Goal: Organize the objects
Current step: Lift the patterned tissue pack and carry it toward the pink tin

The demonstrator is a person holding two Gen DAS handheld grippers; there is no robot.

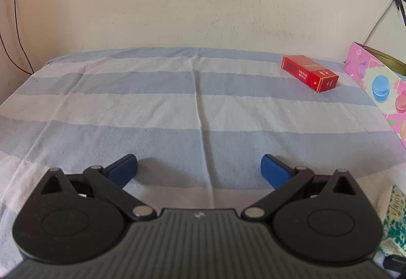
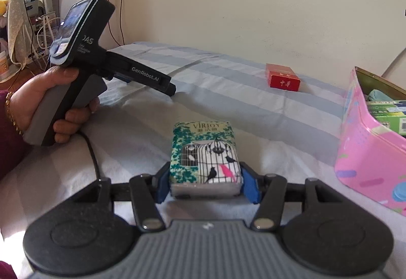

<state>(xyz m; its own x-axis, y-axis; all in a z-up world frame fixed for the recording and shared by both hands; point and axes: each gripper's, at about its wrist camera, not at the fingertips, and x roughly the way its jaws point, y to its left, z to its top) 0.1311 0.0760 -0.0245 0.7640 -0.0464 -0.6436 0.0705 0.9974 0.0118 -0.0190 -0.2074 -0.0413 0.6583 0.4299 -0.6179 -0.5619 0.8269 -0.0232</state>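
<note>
My right gripper (image 2: 206,184) is shut on a tissue pack (image 2: 205,156) printed with green leaves, birdcages and a pink bird; its blue pads press the pack's near sides just above the bedsheet. The same tissue pack (image 1: 394,218) peeks in at the right edge of the left wrist view. A red cigarette box (image 2: 283,76) lies flat near the wall, seen in the left wrist view as the red box (image 1: 310,73) at far right. My left gripper (image 1: 199,168) hovers open over the striped sheet with nothing between its blue fingers.
A pink macaron-print box (image 2: 365,152) stands open at the right with a green carton inside; its wall (image 1: 380,91) shows in the left wrist view. A hand (image 2: 50,101) holds the left gripper's handle. A blue-and-white striped sheet (image 1: 152,106) meets the cream wall behind.
</note>
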